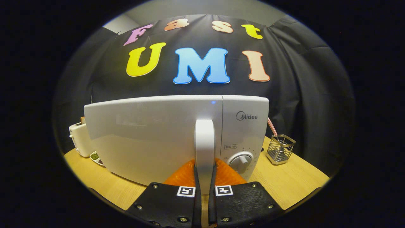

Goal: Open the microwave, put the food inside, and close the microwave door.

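Note:
A white microwave (152, 139) stands on the wooden table (294, 183), right in front of me. Its door looks closed, flush with the control panel and its round dial (241, 161). The door's upright white handle (204, 139) runs down between my two fingers. My gripper (204, 167) is shut on this handle, with one fingertip (185, 174) pressed against its left side and the other against its right side.
A white toaster (79, 139) sits left of the microwave, with a small dish (96, 157) of green bits beside it. A wire mesh holder (280, 148) with a striped straw (272, 126) stands to the right. Bare tabletop lies in front of the holder.

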Demonstrator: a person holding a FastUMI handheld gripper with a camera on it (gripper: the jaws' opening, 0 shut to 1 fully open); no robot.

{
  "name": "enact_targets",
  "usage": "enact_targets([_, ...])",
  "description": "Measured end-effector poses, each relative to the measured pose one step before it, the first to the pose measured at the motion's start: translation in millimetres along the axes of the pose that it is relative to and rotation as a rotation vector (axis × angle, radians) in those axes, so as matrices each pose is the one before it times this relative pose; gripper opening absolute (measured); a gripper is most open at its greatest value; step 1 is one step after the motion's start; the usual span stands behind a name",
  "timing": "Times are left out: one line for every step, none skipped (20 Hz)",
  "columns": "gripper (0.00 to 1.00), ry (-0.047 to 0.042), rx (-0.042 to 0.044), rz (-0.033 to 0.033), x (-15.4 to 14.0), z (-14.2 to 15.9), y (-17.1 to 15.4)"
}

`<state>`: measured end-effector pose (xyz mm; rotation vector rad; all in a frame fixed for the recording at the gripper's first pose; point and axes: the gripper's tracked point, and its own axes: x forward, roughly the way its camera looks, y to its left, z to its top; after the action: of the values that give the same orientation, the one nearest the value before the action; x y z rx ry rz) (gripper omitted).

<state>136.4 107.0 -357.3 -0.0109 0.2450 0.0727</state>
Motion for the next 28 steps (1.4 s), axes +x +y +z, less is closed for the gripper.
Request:
enact_targets([0.09,0.00361,-0.02498,-0.01718,-1.55,-1.38,-1.06])
enact_targets([0.09,0.00468,-0.00415,-0.00996,-3.84,-1.40,-0.11])
enact_targets([0.09,0.00786,0.02085,-0.00074,-9.94,-2.69,1.99])
enact_targets([0.09,-0.01068,-0.01558,0.00157,-12.19,-3.04,4.03])
enact_targets([0.09,-0.01620,-0.03620,0.00180,-16.87,-1.92,3.03])
enact_targets([0.09,0.00149,-0.00715,0.01291,-14.25,-2.48,3.30])
enact_targets([0.09,0.00635,0.00489,0.01934,-13.25,-2.54,4.26])
enact_targets([0.09,0.01324,0.00275,0.03000,-12.82,-1.72,5.33])
enact_targets([0.09,0.02547,0.00345,0.04356,-13.76,-6.28,9.45])
enact_targets([0.15,0.02064,0.00073,0.04258,-13.61,-2.31,7.92])
enact_targets([0.21,0.03984,-0.01378,0.03022,-12.04,-8.15,6.33])
enact_targets([0.31,0.03607,-0.00904,0.05021,-15.19,-7.78,9.78])
enact_targets([0.48,0.02197,-0.01410,0.04921,-11.23,-5.30,11.28])
enact_targets([0.70,0.00561,-0.01877,0.03704,-11.97,0.49,9.55])
enact_targets([0.74,-0.00536,-0.02291,0.03924,-8.73,2.17,11.39])
enact_targets([0.74,-0.00877,-0.05241,0.02009,-5.83,2.08,7.61])
enact_targets([0.73,-0.00891,-0.03941,0.01445,-2.64,3.58,5.68])
enact_targets([0.72,-0.00052,-0.03773,0.01202,-1.97,3.43,6.79])
enact_targets([0.72,0.00006,-0.01960,0.01608,-1.94,4.22,6.95])
enact_targets([0.74,0.00014,-0.00612,0.01762,-3.60,3.87,7.16])
enact_targets([0.74,0.00132,-0.00192,0.02871,-4.22,4.28,10.43])
enact_targets([0.74,0.00230,0.00280,0.03941,-5.56,3.23,14.69])
enact_targets([0.74,0.00587,0.00736,0.03406,-4.38,2.93,12.91])
enact_targets([0.74,0.00713,0.00117,0.03606,-5.28,2.82,14.52])
enact_targets([0.74,0.00764,-0.00364,0.02968,-5.20,2.54,13.87])
enact_targets([0.74,0.01376,-0.00343,0.02879,-3.36,1.22,14.87])
enact_targets([0.74,0.01285,0.00187,0.02743,-3.23,-1.72,13.78])
enact_targets([0.74,0.00968,-0.00233,0.03009,-2.62,0.89,15.84])
